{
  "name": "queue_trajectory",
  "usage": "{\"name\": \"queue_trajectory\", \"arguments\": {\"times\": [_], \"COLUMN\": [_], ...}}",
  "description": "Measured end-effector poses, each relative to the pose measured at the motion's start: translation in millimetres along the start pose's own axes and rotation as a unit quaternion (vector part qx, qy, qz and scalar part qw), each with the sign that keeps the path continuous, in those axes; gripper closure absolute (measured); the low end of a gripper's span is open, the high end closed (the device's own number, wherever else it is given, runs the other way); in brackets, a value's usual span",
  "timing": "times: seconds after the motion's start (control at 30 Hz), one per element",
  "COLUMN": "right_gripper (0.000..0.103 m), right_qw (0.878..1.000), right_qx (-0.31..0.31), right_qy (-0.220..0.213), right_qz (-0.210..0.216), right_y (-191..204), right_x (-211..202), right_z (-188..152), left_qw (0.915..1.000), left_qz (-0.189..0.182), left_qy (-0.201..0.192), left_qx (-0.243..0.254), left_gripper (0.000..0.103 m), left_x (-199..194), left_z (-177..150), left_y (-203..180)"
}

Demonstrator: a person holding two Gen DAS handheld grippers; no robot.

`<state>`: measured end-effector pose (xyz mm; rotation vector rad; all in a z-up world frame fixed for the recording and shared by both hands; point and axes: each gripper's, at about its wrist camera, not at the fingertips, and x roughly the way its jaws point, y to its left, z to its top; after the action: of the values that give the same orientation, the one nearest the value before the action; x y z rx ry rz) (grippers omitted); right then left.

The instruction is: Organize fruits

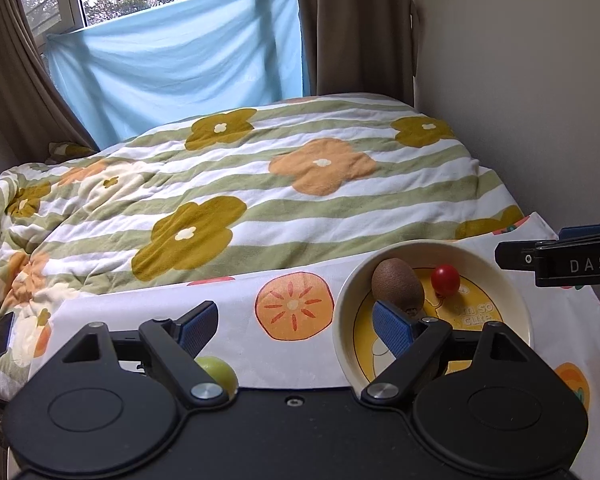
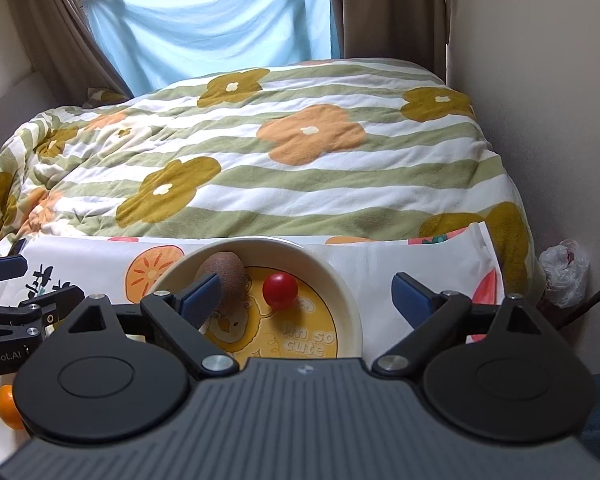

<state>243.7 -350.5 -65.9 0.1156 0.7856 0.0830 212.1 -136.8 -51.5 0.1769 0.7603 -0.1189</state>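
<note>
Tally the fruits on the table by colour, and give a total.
Brown: 1, the kiwi in the bowl
Red: 1, the cherry tomato in the bowl
Green: 1, the green fruit on the cloth
Orange: 1, the orange fruit on the cloth
Total: 4

The bowl point(image 2: 340, 284) between the right gripper point(image 2: 306, 300) fingers looks like glazed ceramic, smooth and softly glossy. In it, a kiwi point(image 2: 228, 270) with a dull, fuzzy brown skin lies behind the left finger; the cherry tomato point(image 2: 280, 290) beside it is slick and shiny. Both grippers (the left gripper point(image 1: 296, 326) too) are matt black plastic with bright metal pivot pins and ribbed blue rubbery pads point(image 1: 392, 326). Under them lies a smooth printed cloth point(image 1: 292, 360); ahead, a soft quilted blanket point(image 1: 260, 184). A waxy green fruit point(image 1: 220, 372) sits below the left gripper's left finger.
</note>
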Motion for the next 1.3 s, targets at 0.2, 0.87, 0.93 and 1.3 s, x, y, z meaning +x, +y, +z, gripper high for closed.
{"name": "queue_trajectory", "arguments": {"times": [0.2,0.87,0.93,1.3], "right_gripper": [0.000,0.000,0.000,0.000], "right_qw": [1.000,0.993,0.993,0.998], "right_qx": [-0.014,-0.082,-0.079,-0.036], "right_qy": [-0.023,-0.033,-0.034,-0.017], "right_qz": [0.013,0.073,0.076,0.054], "right_y": [5.6,72.6,83.9,149.1], "right_x": [-42.9,-97.9,-97.8,-74.8], "right_z": [-8.4,-77.7,-83.3,-121.0], "left_qw": [0.9989,0.9889,0.9900,0.9991], "left_qz": [0.023,0.107,0.103,0.038], "left_qy": [-0.033,-0.049,-0.046,0.010], "left_qx": [-0.026,-0.090,-0.085,-0.013], "left_gripper": [0.005,0.005,0.005,0.005], "left_x": [-52.5,-143.4,-141.2,-95.3], "left_z": [-18.7,-109.9,-116.3,-152.9], "left_y": [-2.4,35.4,45.6,105.5]}}
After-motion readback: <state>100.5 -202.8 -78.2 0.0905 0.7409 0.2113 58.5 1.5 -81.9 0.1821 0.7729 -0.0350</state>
